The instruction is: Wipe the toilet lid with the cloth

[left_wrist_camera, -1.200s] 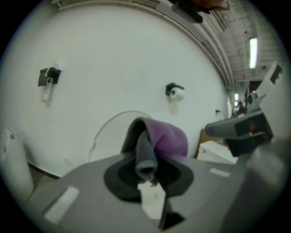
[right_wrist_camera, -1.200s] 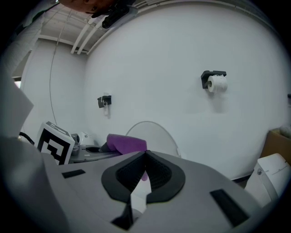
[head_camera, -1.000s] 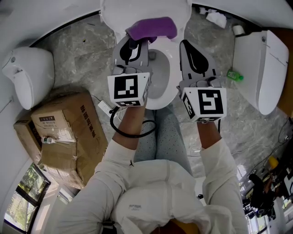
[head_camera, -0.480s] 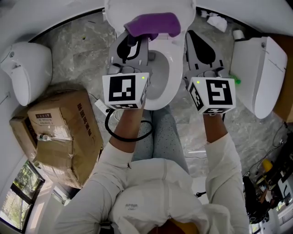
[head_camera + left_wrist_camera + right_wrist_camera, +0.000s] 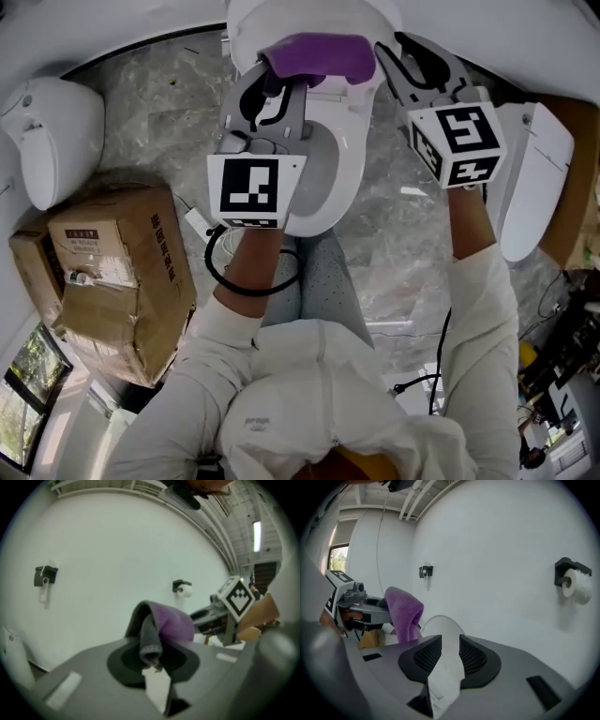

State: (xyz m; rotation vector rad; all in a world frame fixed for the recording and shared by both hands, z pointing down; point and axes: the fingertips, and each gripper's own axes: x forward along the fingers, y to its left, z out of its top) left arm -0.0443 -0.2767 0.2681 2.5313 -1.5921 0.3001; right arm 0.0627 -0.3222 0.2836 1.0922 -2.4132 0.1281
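Gripping: the cloth (image 5: 319, 54) is pinched by one fold in the left hand-held gripper (image 5: 272, 80), whose jaws are closed on it. The rest is draped over the tips, above the toilet bowl (image 5: 342, 159) and just in front of the toilet lid (image 5: 375, 19). Contact with the lid cannot be told.
Right hand-held gripper (image 5: 398, 58): its jaws have just been opening and are now apart. Nothing is clamped; only the lid's rim is seen through the gap.
Risk, slip: only a small fold is held, so the cloth could be dragged out once it is pressed on the lid.
Risk, lid: it looks raised and could be knocked down if pushed off-centre, or bumped by the right hand-held gripper close beside it.
Risk, scrape: the cloth is bunched, so bare jaws could be rubbed on the lid.
Risk, snag: the cable loop (image 5: 234, 272) under the left wrist could be caught.
Count, cloth: 1.
Count, hand-held grippers: 2.
Count, toilets: 3, namely the one being worked on, the left toilet (image 5: 56, 141) and the right toilet (image 5: 530, 178).
Count, cardboard boxes (image 5: 122, 262): 2 stacked, as far as can be told.
Count, toilet roll (image 5: 574, 585): 1, on a wall holder.
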